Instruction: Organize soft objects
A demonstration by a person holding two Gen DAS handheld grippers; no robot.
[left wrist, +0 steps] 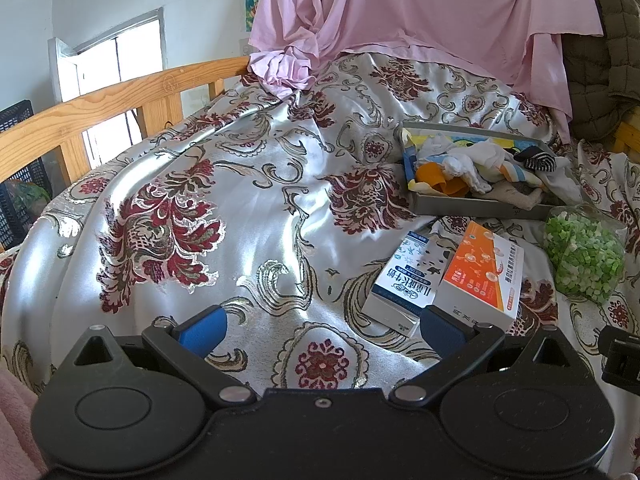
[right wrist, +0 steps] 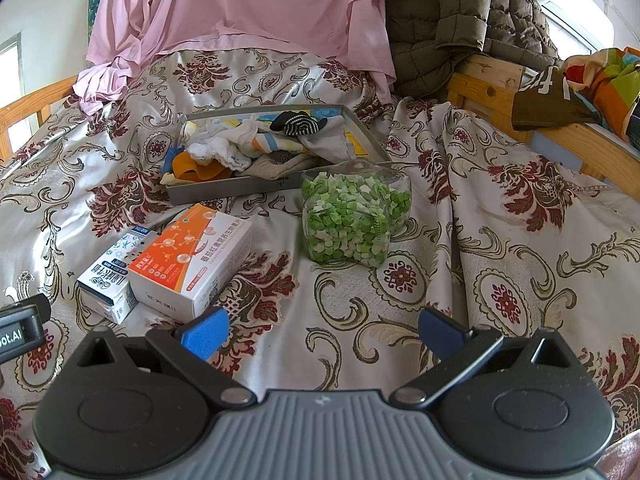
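Observation:
A grey tray (right wrist: 200, 194) lies on the patterned bedspread and holds a pile of soft items: white socks (right wrist: 224, 148), an orange cloth (right wrist: 196, 170), a striped cloth (right wrist: 276, 142) and a black striped sock (right wrist: 298, 124). The tray also shows in the left wrist view (left wrist: 472, 208) at the right. My left gripper (left wrist: 322, 326) is open and empty above the bedspread. My right gripper (right wrist: 322, 330) is open and empty, short of the tray.
A clear bag of green and white pieces (right wrist: 354, 216) stands in front of the tray. An orange and white box (right wrist: 192, 260) and a blue and white box (right wrist: 108, 276) lie to the left. A pink sheet (right wrist: 248, 8) and a quilted jacket (right wrist: 472, 12) hang behind. Wooden bed rails (left wrist: 92, 108) border the bed.

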